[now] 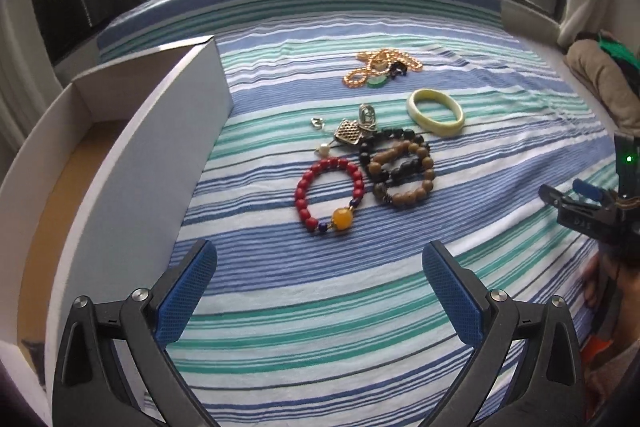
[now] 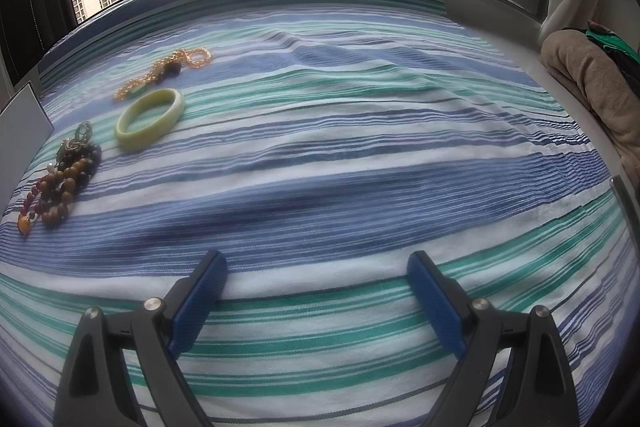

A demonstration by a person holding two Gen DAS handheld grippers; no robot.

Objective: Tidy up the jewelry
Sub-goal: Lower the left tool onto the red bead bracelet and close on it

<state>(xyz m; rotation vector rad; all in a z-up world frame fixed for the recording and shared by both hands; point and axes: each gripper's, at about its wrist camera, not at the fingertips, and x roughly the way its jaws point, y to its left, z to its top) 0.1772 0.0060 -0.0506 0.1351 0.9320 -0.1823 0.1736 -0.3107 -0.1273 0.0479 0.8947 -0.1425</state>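
Both tongs, left tongs (image 1: 320, 267) and right tongs (image 2: 317, 277), gape empty over my bed (image 1: 400, 307); ahead lies the red bead bracelet (image 1: 329, 198), light, floppy, best pinched across one strand.

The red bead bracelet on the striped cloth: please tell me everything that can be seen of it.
The red bead bracelet is a closed ring of round, matte red beads with one larger amber-yellow bead, which has small dark blue beads next to it. It lies flat on the striped cloth, right of the white box and apart from it. The brown bead bracelet lies close on its right; whether they touch is unclear. No tongs touch it.
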